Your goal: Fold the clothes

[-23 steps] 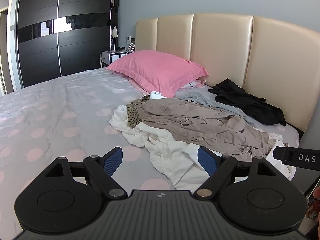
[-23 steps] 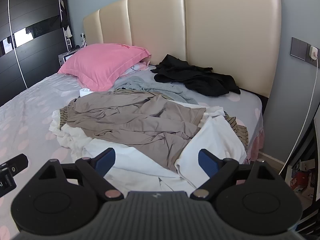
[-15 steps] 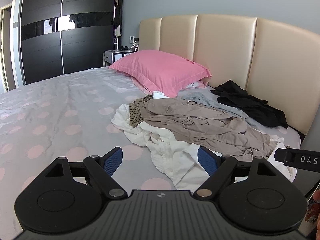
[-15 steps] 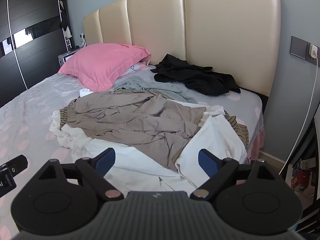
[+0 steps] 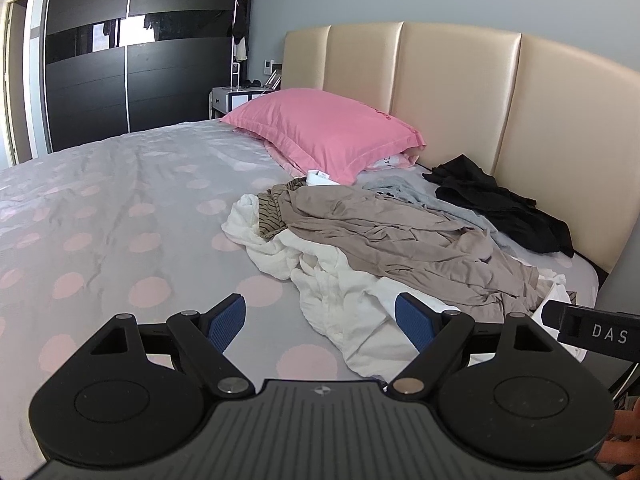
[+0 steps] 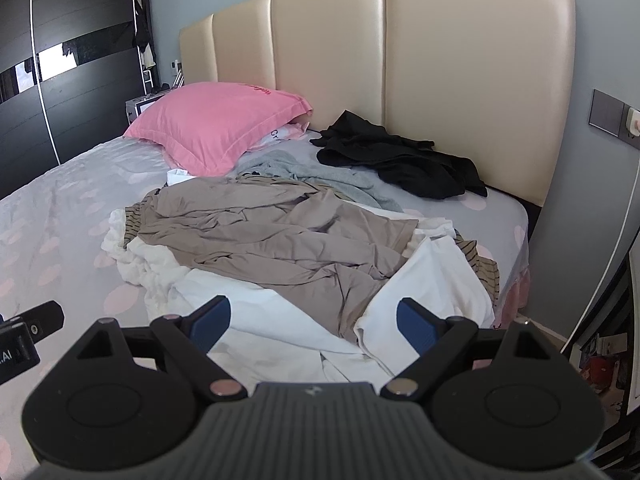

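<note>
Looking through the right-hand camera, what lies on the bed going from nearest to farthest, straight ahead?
White cloth → tan garment → grey garment → black garment → cream headboard.

Pink pillow (image 5: 328, 136), pink-dotted grey sheet (image 5: 120, 200)

Both wrist views look forward over the bed (image 5: 120, 208), sharing the clothes pile (image 6: 280, 236)
</note>
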